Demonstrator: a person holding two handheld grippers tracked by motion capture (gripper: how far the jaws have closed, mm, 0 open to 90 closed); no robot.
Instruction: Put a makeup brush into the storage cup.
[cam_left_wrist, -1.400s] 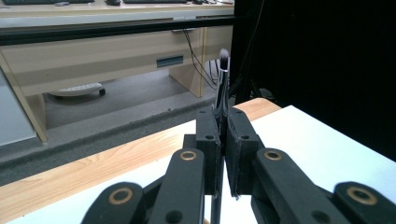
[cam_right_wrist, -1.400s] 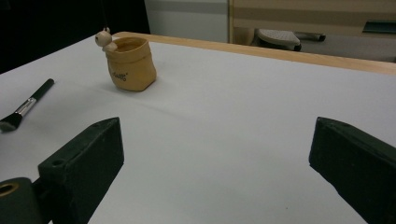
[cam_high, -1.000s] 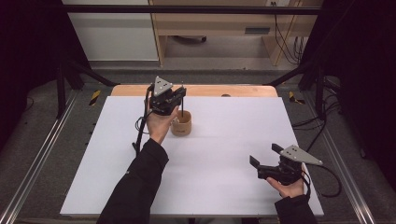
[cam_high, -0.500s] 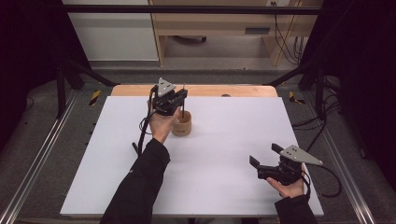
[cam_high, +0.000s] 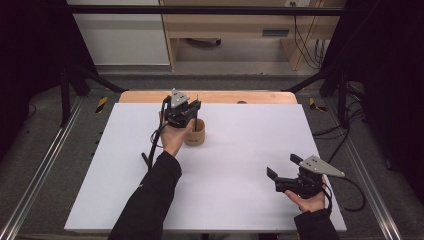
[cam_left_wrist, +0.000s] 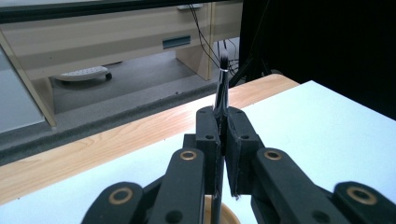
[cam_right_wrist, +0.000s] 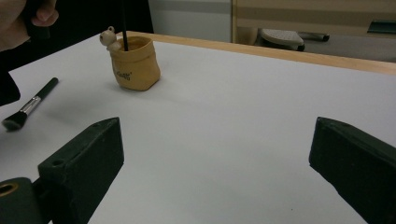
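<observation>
A small yellow pouch-shaped cup (cam_high: 195, 135) stands on the white table top, left of centre toward the far edge. My left gripper (cam_high: 192, 107) hovers right over it, shut on a thin black brush handle (cam_left_wrist: 221, 88) that stands upright between the pads, its lower end reaching down into the cup (cam_left_wrist: 229, 215). In the right gripper view the cup (cam_right_wrist: 134, 65) has a small bear figure on its rim, and the black handle (cam_right_wrist: 125, 28) rises out of it. My right gripper (cam_high: 283, 166) rests low at the near right, open, nothing between its jaws (cam_right_wrist: 215, 158).
A second black makeup brush (cam_right_wrist: 30, 105) lies flat on the table beside the cup, on the left arm's side. A strip of wooden table edge (cam_high: 225, 96) runs along the far side. Metal frame rails (cam_high: 45, 165) flank the table.
</observation>
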